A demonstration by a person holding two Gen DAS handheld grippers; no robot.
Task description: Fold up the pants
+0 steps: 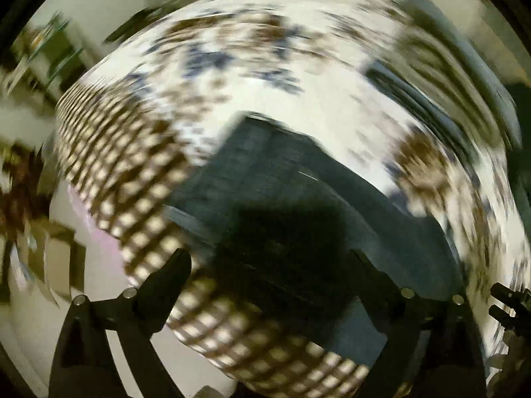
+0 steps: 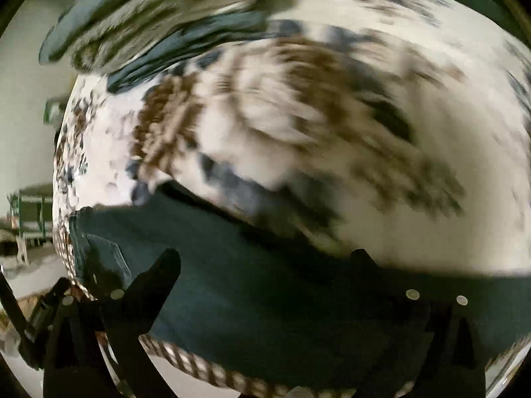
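Above the folded pants (image 2: 265, 315), both grippers (image 1: 268, 265) (image 2: 265, 262) wide apart, downward-pointing.

No lettering, label or number is legible through the blur.

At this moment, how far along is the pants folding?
Done: the dark denim pants lie as a compact, apparently folded rectangle on the floral white tablecloth. In hand: nothing; the left tongs and right tongs stand open and empty above them. Left: blur hides the fold count; perhaps one more fold or a tidy.
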